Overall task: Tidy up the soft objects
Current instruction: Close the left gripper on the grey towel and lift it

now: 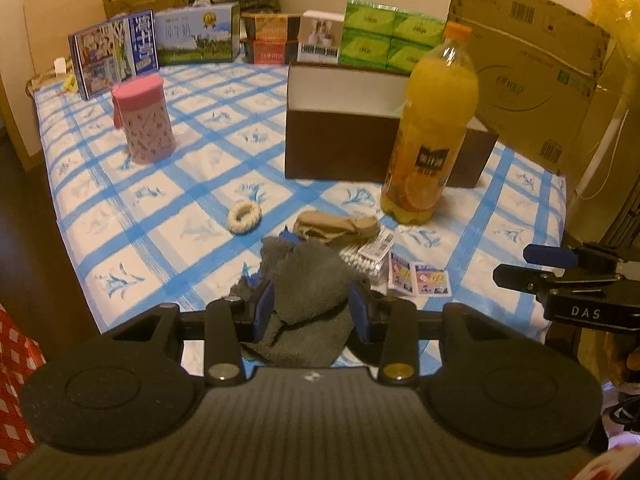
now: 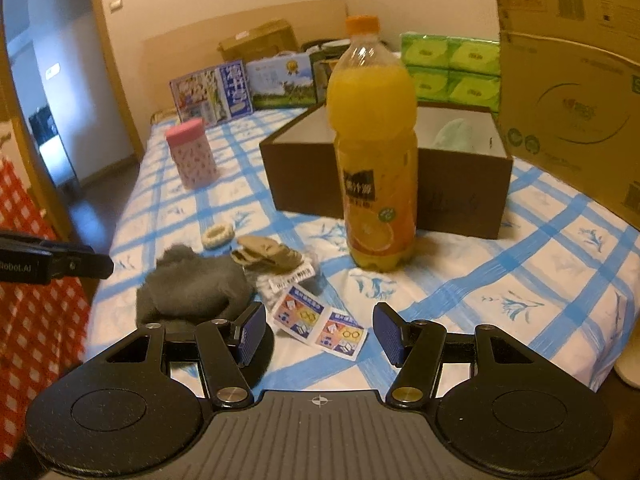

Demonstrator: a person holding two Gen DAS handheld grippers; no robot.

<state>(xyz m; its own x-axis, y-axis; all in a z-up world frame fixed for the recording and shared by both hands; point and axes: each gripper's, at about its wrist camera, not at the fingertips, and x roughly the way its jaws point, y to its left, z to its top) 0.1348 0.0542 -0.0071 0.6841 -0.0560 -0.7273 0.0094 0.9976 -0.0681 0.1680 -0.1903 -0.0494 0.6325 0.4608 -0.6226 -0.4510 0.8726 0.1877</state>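
Observation:
A grey fluffy cloth [image 1: 308,280] [image 2: 188,284] lies crumpled at the table's near edge. My left gripper [image 1: 311,306] hovers over it, open, and the cloth shows between the blue pads [image 1: 264,306] without being pressed. Beyond it lie beige socks [image 1: 338,226] [image 2: 266,258] and a cream scrunchie [image 1: 244,216] [image 2: 216,236]. A brown open box [image 1: 340,148] [image 2: 304,184] stands behind them. My right gripper [image 2: 320,332] [image 1: 520,266] is open above two printed sachets [image 2: 320,328], holding nothing. The left gripper [image 2: 106,266] shows at the left edge of the right wrist view, apart from the cloth.
A tall orange juice bottle [image 1: 436,112] [image 2: 374,140] stands in front of the box. A pink canister [image 1: 144,120] [image 2: 192,156] stands at the left. A cotton swab pack [image 1: 368,258] lies beside the sachets. Cartons and tissue packs [image 1: 392,40] line the back; a large cardboard box [image 2: 568,92] stands at the right.

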